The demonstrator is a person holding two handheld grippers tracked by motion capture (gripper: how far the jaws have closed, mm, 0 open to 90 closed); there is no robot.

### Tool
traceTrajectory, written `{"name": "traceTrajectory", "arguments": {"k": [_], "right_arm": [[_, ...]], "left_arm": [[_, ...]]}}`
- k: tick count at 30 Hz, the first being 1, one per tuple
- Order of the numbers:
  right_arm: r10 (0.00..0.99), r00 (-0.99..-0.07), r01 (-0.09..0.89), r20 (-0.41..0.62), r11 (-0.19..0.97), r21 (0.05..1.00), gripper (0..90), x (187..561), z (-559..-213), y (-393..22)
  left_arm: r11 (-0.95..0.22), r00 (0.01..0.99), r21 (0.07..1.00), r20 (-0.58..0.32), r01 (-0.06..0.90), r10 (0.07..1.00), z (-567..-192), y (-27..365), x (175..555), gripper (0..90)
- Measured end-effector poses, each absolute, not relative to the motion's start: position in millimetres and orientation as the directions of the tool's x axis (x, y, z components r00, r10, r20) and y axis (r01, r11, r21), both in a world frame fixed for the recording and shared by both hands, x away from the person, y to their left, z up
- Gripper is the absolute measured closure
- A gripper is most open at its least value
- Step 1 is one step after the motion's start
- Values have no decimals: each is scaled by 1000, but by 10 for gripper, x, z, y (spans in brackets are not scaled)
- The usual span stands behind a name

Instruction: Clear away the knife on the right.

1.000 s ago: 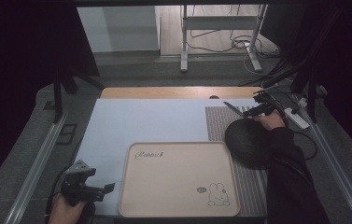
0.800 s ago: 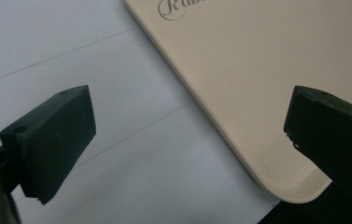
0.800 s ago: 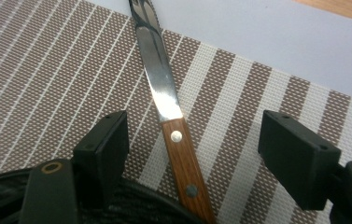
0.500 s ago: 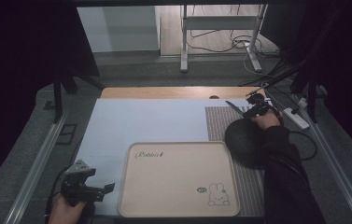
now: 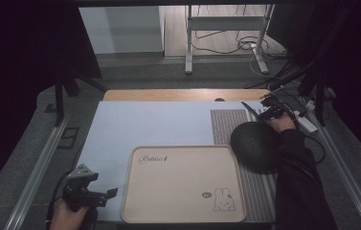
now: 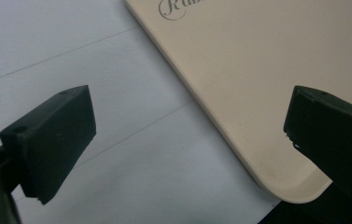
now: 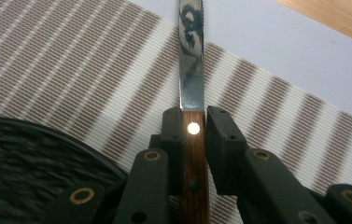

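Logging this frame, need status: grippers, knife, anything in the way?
Left gripper open, idle over tray corner. Right gripper shut on knife by its wooden handle, blade over striped mat. Black round plate beside it, nothing blocking.

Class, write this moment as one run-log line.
right gripper: shut on knife, above striped mat | left gripper: open, beside tray | black plate: on mat

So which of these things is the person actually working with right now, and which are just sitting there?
In use:
- knife, wooden handle clamped in the right tongs
- dark round plate, just beside that hand: probably part of the job

Just sitting there, as far as I can tell:
- beige rabbit tray
- striped mat
- left tongs, open and holding nothing
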State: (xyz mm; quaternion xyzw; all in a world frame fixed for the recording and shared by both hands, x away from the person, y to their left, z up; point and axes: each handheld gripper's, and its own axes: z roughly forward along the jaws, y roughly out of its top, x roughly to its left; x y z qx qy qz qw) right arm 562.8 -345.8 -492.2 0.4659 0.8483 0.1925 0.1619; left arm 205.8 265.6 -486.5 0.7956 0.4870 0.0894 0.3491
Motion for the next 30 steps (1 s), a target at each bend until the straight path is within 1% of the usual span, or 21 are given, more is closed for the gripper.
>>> {"name": "traceTrajectory", "arguments": {"k": [7, 13, 15, 19, 25, 30], "right_arm": [[870, -484, 740, -98, 466, 485, 773, 5595, -4867, -3651], [876, -475, 736, -89, 450, 505, 773, 5545, -4770, -3721], [875, -476, 731, -91, 451, 512, 773, 5522, -4719, -3717], [879, -473, 728, -62, 429, 534, 773, 5456, -4657, -3694], [874, -486, 725, -24, 419, 547, 772, 5316, -4668, -3589], [863, -504, 716, -12, 426, 553, 773, 5209, -4686, -3494]], "left_arm": [[-281, 508, 642, -198, 714, 838, -4865, 2654, 2062, 23], [-279, 506, 641, -201, 715, 839, -4866, 2655, 2065, 23], [-280, 507, 641, -199, 715, 839, -4866, 2655, 2065, 23], [-280, 506, 640, -198, 715, 839, -4866, 2655, 2064, 23], [-281, 508, 640, -199, 715, 838, -4866, 2654, 2065, 23], [-284, 510, 640, -198, 714, 837, -4865, 2653, 2069, 23]]}}
